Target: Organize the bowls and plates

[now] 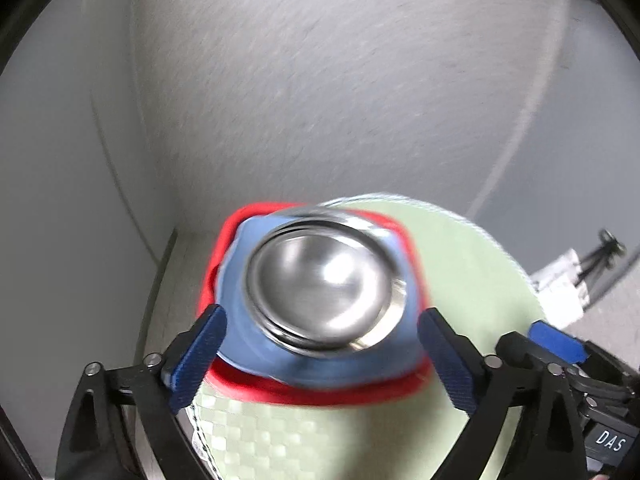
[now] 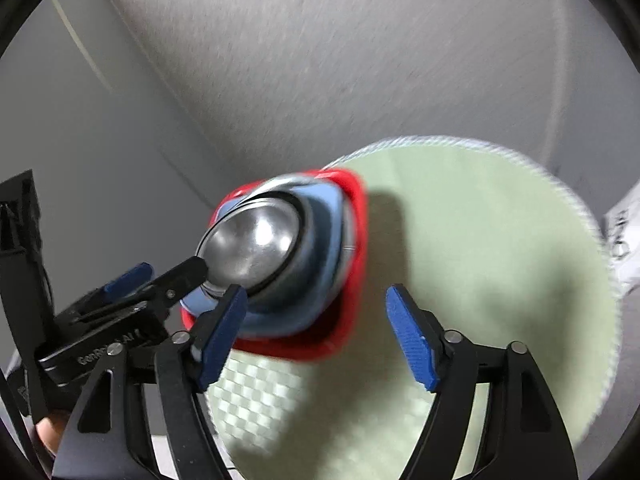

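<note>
Looks like the letting-go step, with the pile already made. Shiny round metal bowls (image 1: 320,284), tucked one inside another, sitting in a blue square dish (image 1: 320,372), on top of a red square plate (image 1: 304,394), all on the left part of a round pale green woven mat (image 1: 460,264). Left gripper (image 1: 322,356) wide open, holding nothing, one blue pad (image 1: 200,356) on each side of the blue square dish and seemingly clear of it. Right gripper (image 2: 318,338) open too, gripping nothing, one pad in front of the near corner of the pile and the other over bare mat; too blurry to tell if that first pad brushes the red square plate. To do this well: keep both sets of jaws open wide. Pull up and back gently, not sideways, so as not to bump the pile. Watch the black fingertip of the left gripper, very close to the rim of the shiny round metal bowls in the right view. Go slowly there, since smooth metal probably slides and clatters with a small knock. Try not to hook the edge of the mat and drag it. Then look once more to check for a flat, steady pile.
</note>
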### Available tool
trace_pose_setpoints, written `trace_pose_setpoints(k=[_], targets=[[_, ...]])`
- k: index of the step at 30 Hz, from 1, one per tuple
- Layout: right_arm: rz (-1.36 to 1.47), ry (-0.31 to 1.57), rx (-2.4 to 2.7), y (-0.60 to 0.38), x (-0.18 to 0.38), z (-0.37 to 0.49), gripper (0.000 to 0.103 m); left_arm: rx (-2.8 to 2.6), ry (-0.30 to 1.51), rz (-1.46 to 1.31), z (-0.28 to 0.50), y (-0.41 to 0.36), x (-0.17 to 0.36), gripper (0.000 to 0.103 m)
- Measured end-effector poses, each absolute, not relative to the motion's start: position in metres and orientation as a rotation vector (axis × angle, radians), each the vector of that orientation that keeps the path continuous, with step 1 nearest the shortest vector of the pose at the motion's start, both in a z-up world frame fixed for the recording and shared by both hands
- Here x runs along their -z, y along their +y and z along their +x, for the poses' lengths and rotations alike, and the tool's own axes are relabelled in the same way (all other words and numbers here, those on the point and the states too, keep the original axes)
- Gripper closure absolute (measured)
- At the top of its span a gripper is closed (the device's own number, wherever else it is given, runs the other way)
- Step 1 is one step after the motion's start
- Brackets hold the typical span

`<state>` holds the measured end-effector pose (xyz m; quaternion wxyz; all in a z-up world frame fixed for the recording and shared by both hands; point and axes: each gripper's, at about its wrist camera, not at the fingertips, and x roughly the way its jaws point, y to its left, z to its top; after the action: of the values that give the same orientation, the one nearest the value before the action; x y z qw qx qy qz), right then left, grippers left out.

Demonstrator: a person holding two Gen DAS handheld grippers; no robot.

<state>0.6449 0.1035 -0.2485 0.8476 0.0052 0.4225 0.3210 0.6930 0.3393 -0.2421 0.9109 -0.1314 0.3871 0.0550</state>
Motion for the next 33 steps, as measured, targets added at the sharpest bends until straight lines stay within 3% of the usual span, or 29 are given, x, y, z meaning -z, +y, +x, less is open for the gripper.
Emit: trace_pose_setpoints(k=[9, 17, 23, 33], targets=[[0.043, 0.645, -0.433, -0.018, 0.194, 0.502, 0.013, 0.051, 0.588, -0.159, 0.544, 0.265, 0.183, 0.001], [0.047, 0.504, -0.256, -0.067, 0.152, 0.335, 0.003, 0.14, 0.424, -0.101, 0.371, 0.252, 0.147, 0.001], [0.035, 0.404, -0.135, -0.065, 0.125, 0.218, 0.0, 0.232, 0.34, -0.093, 0.246, 0.3, 0.139, 0.0], [0.098, 0.318, 0.029, 0.002, 0.109, 0.052, 0.0, 0.345, 0.274, -0.01, 0.111, 0.409, 0.149, 0.0]])
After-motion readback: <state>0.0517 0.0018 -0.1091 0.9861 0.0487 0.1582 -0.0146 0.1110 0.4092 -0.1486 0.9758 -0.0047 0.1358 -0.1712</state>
